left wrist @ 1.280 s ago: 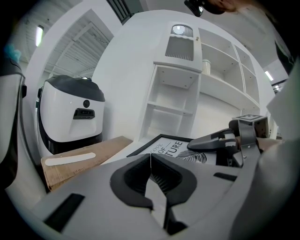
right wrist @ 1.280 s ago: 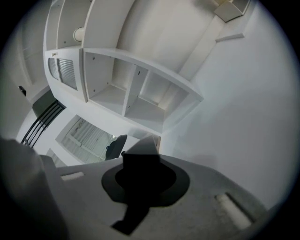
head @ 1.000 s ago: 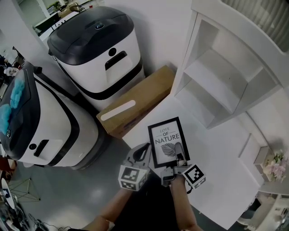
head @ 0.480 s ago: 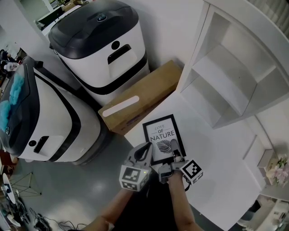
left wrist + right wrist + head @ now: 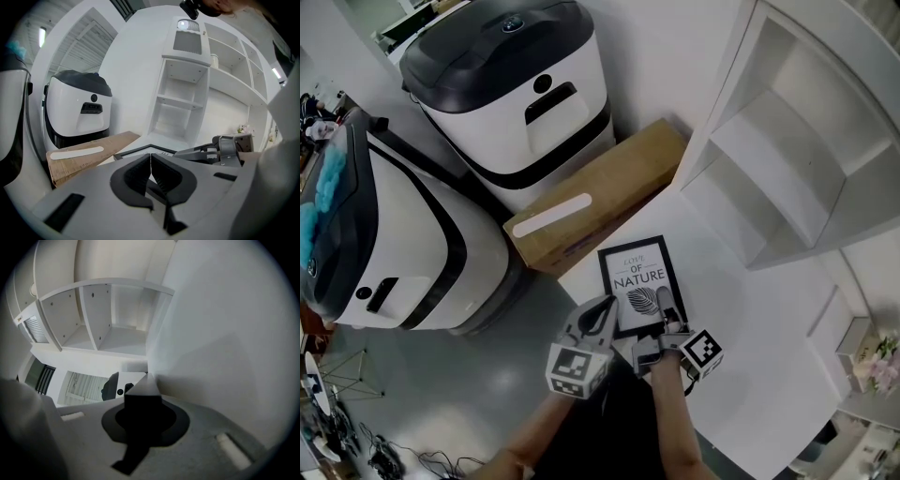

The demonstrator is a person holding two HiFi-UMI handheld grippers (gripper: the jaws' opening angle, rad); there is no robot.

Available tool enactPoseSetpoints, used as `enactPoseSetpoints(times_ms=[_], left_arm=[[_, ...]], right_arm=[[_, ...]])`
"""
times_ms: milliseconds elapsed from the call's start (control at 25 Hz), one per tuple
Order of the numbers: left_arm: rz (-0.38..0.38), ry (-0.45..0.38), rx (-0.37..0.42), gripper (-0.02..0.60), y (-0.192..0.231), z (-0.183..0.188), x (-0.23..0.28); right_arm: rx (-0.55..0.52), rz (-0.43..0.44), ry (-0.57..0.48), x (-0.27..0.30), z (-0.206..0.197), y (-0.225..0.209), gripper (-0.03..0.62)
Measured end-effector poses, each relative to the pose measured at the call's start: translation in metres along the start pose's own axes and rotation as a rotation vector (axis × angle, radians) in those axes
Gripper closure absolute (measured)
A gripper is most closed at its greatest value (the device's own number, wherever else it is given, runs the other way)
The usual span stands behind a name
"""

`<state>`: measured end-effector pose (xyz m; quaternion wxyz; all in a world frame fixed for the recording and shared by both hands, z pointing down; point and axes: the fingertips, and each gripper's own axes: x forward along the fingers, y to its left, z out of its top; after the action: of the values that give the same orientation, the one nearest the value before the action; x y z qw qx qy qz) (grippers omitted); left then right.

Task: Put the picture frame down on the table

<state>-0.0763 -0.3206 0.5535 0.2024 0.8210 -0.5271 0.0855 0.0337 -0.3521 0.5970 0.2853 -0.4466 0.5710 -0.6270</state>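
You are pinching the picture frame by its near edge with the right gripper; its jaws are pressing together on that dark edge, which is filling the gap between them in the right gripper view. Holding the frame at the edge is probably sparing the glazed face and letting the far side meet the surface first. The frame is sitting over the near left corner of the white table, close to the edge, with the cardboard box on the floor just beyond it and the shelf unit well apart to the right. It is looking flat or nearly so, though you cannot tell from these views whether the gripped edge is touching the tabletop yet. The left gripper is hovering just beside the frame's left side with its jaws pressed together on nothing; the frame is showing beyond the tips, not between them, so judging by position that hand is idling as a guard at the table's edge rather than sharing the load. The frame itself is showing a thin black border around a white print, face up, reading LOVE OF NATURE above a dark leaf drawing; the upright rectangle is lying slightly skewed to the table's edge; the step in hand appears to be the final lowering before release.
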Motion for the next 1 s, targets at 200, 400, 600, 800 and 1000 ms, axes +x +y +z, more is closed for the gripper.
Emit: enactPoseSetpoints(times_ms=[200,400,600,800,1000], left_arm=[[-0.002,0.006,-0.003,0.569,-0.002,-0.004,0.002],[0.002,0.006,-0.01,0.569,-0.003,-0.005,0.003],[0.004,0.004,-0.019,0.569,-0.003,-0.005,0.003],[0.007,0.001,-0.025,0.569,-0.004,-0.005,0.004],[0.006,0.003,-0.025,0.569,-0.007,-0.006,0.002]], right_arm=[[0.026,-0.006,0.002,0.004,0.002,-0.006,0.58],[0.047,0.001,0.0,0.006,0.002,-0.007,0.58],[0.083,-0.019,-0.016,0.004,0.004,-0.013,0.579],[0.122,-0.029,-0.028,0.003,0.006,-0.019,0.571],[0.099,-0.053,-0.049,0.0,0.008,-0.018,0.569]])
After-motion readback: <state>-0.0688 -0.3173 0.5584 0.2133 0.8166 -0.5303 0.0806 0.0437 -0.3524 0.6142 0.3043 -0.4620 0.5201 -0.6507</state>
